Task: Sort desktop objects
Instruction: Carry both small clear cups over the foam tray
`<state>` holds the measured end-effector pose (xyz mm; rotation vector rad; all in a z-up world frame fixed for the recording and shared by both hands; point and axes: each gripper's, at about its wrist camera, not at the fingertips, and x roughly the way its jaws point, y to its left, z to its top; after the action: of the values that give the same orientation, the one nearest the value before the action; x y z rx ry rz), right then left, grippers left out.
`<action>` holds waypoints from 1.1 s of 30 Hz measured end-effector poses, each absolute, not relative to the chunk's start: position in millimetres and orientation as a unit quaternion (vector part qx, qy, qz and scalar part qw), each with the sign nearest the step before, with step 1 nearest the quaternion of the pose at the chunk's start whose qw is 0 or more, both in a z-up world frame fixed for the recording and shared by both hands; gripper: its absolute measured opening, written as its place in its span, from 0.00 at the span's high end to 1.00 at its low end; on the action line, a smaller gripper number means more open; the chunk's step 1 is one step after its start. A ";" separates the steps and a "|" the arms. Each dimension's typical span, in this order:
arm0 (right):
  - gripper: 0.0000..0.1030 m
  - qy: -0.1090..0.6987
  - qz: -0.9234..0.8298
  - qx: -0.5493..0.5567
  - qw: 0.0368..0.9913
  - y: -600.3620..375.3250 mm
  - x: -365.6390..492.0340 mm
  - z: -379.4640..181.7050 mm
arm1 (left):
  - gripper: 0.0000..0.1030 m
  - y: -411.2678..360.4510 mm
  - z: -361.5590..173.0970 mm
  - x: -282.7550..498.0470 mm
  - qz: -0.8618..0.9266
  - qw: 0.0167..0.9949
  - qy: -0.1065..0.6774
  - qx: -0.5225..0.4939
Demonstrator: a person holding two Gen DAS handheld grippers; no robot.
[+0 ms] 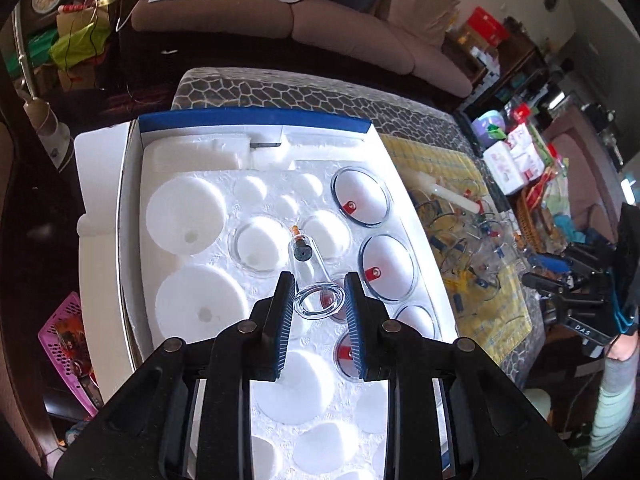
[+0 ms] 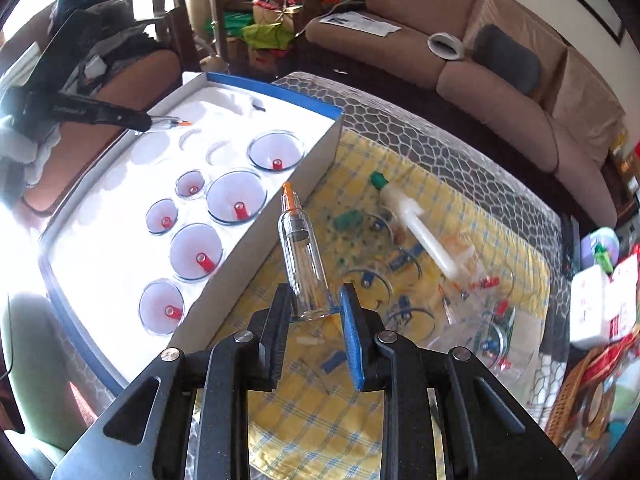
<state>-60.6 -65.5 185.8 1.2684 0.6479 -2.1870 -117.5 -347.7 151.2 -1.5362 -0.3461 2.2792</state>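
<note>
My left gripper (image 1: 319, 296) is shut on a small clear cupping cup (image 1: 310, 276) with an orange tip, held above the white foam tray (image 1: 192, 280) in the blue-edged box. My right gripper (image 2: 316, 312) is shut on a slim clear cup (image 2: 302, 256) with an orange valve, held over the yellow checked cloth (image 2: 320, 412) beside the box (image 2: 264, 216). Several cups with red valves (image 2: 236, 196) sit in the foam recesses. The left gripper also shows in the right wrist view (image 2: 136, 122), over the box's far end.
Loose clear cups (image 2: 404, 312) and a white pump handle (image 2: 420, 224) lie on the cloth to the right of the box. A brown sofa (image 1: 320, 20) stands behind the table. Boxes and a wicker basket (image 2: 580, 396) crowd the table's right end.
</note>
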 end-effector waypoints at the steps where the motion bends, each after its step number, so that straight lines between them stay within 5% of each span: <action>1: 0.76 0.257 -0.805 0.467 0.262 -75.3 -65.1 185.7 | 0.77 -346.7 145.5 -122.3 0.802 0.189 -0.128 -0.552; 10: 0.76 0.267 -0.796 0.467 0.278 -114.2 -101.2 179.4 | 0.77 -345.1 109.1 -146.5 0.746 0.208 -0.178 -0.608; 33: 0.76 0.248 -0.794 0.463 0.307 -122.0 -94.4 172.6 | 0.78 -327.6 128.1 -154.8 0.753 0.174 -0.098 -0.627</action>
<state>-94.4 -122.0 172.6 1.2234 0.6554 -2.0993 -154.8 -327.6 128.1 -1.7780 -0.2774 2.1338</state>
